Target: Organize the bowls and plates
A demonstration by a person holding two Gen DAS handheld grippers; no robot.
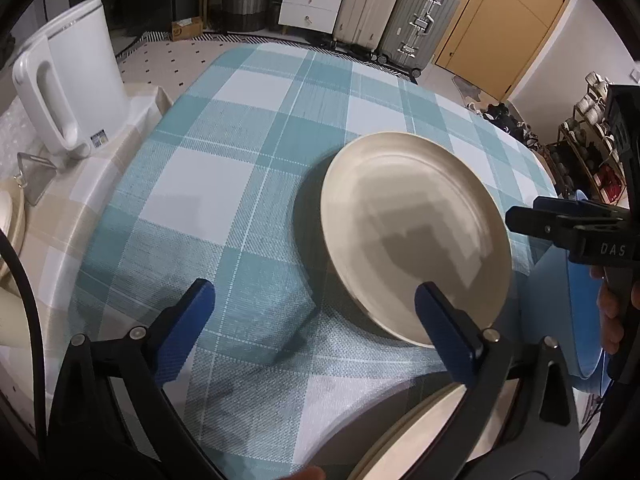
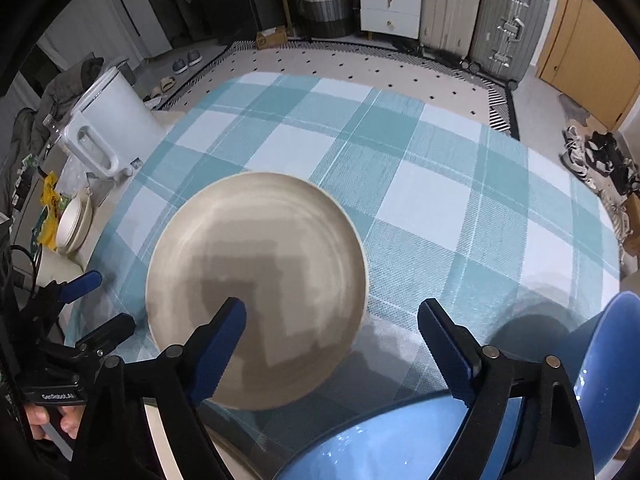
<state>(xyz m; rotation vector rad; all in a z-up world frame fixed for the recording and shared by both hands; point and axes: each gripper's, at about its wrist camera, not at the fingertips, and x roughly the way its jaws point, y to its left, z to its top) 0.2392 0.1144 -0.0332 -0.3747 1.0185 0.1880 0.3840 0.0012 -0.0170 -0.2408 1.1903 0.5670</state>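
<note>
Lying flat on a teal-and-white checked tablecloth [image 2: 440,200], a round cream plate [image 2: 256,288] with a smooth glazed face and a low raised rim is seen in both views, a bit motion-blurred. The cloth's woven texture is picked out clearly. The right gripper [image 2: 332,332] is held over it with its blue ribbed pads spread wide; nothing is pinched between them, though the left pad is overlapped with the plate's near part in the picture. The left gripper [image 1: 316,312] is likewise spread wide, with only cloth between its pads and the plate's edge just by its right one. A glossy blue bowl [image 2: 400,440] is found at the near right edge, and a second cream plate rim [image 1: 420,440] is glimpsed under the left gripper. A white plastic kettle [image 1: 76,76] with a loop handle is parked off to the left, pretty much apart from the plates.
</note>
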